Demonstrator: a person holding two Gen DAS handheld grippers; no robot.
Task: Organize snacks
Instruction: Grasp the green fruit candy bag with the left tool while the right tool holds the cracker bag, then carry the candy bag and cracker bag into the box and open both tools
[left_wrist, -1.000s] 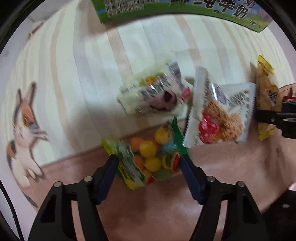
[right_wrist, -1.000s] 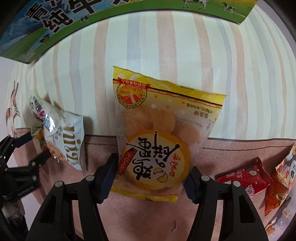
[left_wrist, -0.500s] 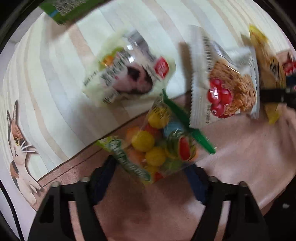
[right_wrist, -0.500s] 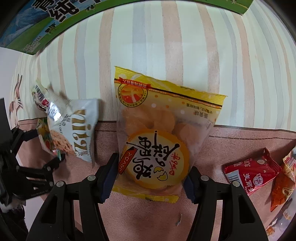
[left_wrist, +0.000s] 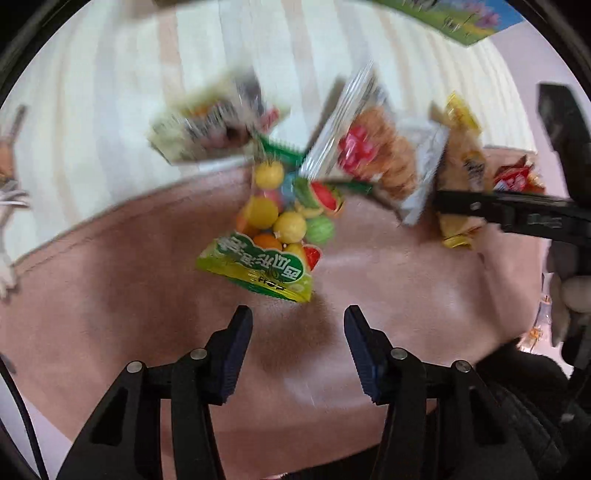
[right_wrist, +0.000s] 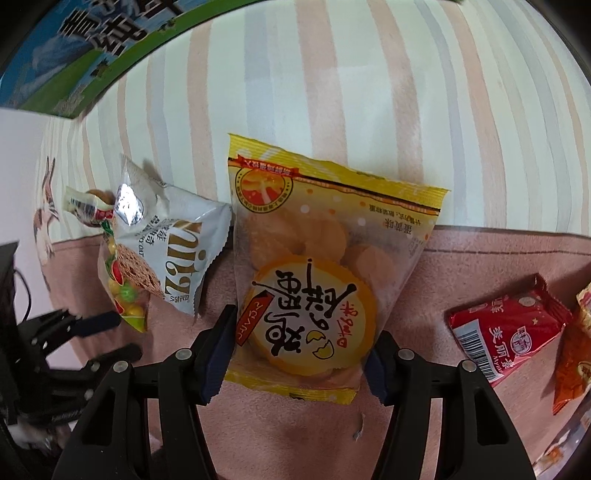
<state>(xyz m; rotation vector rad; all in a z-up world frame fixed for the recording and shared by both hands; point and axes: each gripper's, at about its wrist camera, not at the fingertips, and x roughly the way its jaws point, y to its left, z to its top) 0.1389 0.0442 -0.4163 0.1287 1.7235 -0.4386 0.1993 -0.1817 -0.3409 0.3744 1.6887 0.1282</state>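
Note:
My left gripper (left_wrist: 299, 321) hangs over the pink cloth, its jaws closing with nothing between them. Just ahead of its tips lies a clear bag of fruit-shaped candies (left_wrist: 266, 240) with a green label. Behind that bag rest a white oat-crisp bag (left_wrist: 376, 155) and a blurred pale packet (left_wrist: 210, 125). My right gripper (right_wrist: 301, 343) is shut on the lower end of a yellow egg-cookie bag (right_wrist: 314, 280). The white bag (right_wrist: 173, 254) and candy bag (right_wrist: 125, 295) sit close to its left, with the left gripper (right_wrist: 123, 332) below them.
A red packet (right_wrist: 509, 328) and an orange one (right_wrist: 576, 354) lie at the right on the pink border (right_wrist: 480, 258) of the striped cloth. A green milk carton box (right_wrist: 74, 62) stands at the back left. A cat print (right_wrist: 46, 214) marks the cloth's left side.
The left gripper carried the candy bag toward the white and yellow bags, let it go, drew back and narrowed its jaws. The right gripper kept the yellow bag, tilting slightly.

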